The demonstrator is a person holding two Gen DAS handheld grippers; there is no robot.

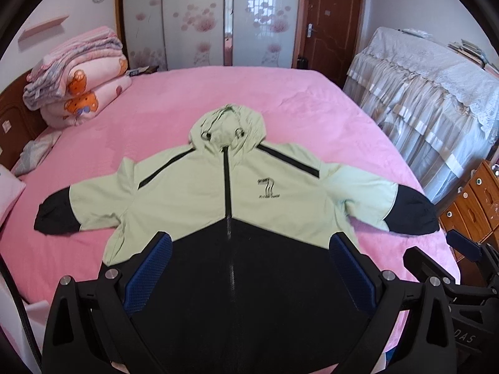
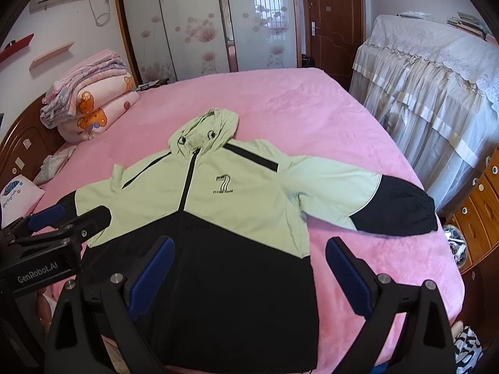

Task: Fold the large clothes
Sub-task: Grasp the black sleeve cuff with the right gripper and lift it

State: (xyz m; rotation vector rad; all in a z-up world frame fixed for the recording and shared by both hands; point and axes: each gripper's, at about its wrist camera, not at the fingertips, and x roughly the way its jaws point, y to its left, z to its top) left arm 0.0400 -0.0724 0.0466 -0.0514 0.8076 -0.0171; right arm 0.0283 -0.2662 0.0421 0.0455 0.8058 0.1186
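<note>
A light green and black hooded jacket (image 1: 199, 199) lies flat, front up and zipped, on the pink bed (image 1: 280, 93), with both sleeves spread out and the hood pointing away. It also shows in the right wrist view (image 2: 249, 205). My left gripper (image 1: 249, 243) is open and empty above the jacket's black hem. My right gripper (image 2: 249, 249) is open and empty above the hem's right part. The right gripper shows at the right edge of the left wrist view (image 1: 461, 246). The left gripper shows at the left of the right wrist view (image 2: 68, 215).
Folded pink quilts (image 1: 81, 81) are stacked at the bed's far left by a wooden headboard (image 1: 15, 115). A lace-covered piece of furniture (image 1: 430, 99) and wooden drawers (image 1: 471, 199) stand to the right. A wardrobe (image 1: 199, 15) and a door (image 1: 327, 21) are behind the bed.
</note>
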